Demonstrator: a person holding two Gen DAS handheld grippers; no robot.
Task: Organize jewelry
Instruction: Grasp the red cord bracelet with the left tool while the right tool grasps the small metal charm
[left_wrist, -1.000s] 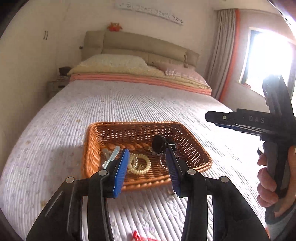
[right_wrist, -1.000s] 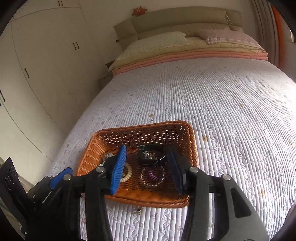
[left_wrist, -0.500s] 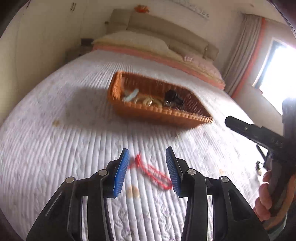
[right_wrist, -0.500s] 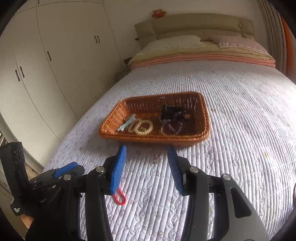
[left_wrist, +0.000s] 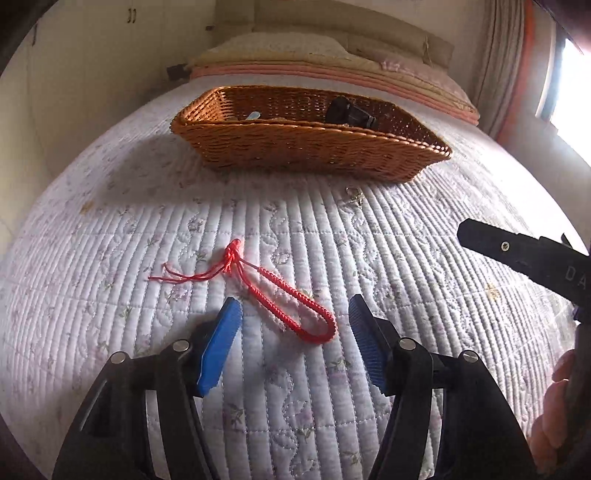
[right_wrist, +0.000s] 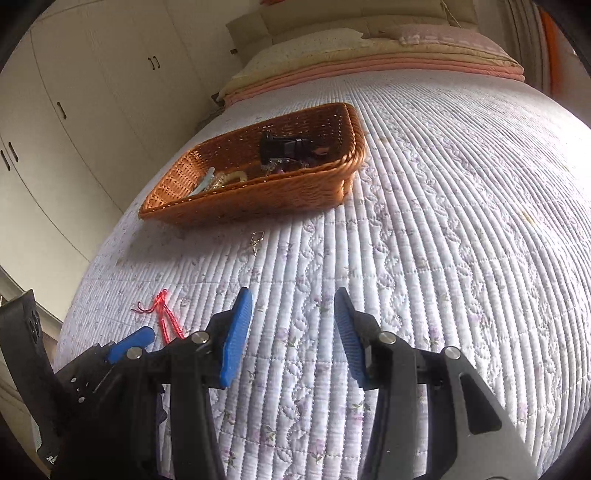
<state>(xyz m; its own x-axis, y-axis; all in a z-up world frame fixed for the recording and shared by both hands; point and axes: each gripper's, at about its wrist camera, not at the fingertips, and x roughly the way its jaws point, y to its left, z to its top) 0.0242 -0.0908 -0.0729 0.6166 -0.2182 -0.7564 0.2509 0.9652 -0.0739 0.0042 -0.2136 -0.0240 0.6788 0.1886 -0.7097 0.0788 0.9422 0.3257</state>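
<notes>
A red braided cord bracelet (left_wrist: 280, 299) lies flat on the quilt, its loop end between the blue pads of my left gripper (left_wrist: 293, 312), whose jaws are opening and do not touch it. From the right wrist view the same bracelet (right_wrist: 166, 317) shows at lower left beside the left gripper's body. My right gripper (right_wrist: 293, 308) hangs open over bare quilt with nothing between its pads. A brown wicker basket (left_wrist: 306, 144) (right_wrist: 280, 192) sits farther up the bed with a black clip (right_wrist: 280, 146), pale coil rings and other pieces inside. A small metal trinket (right_wrist: 256, 240) (left_wrist: 354, 194) lies in front of it.
The bed is covered by a white quilted spread (right_wrist: 443, 221). Pillows and a pink folded blanket (right_wrist: 369, 55) lie at the head. White wardrobe doors (right_wrist: 74, 110) stand to the left. A hand (left_wrist: 554, 424) on the right gripper's handle shows at the left view's right edge.
Both grippers have dropped lower and pulled back from the basket toward the quilt. The left gripper's jaws have widened and now straddle the red bracelet's loop.
</notes>
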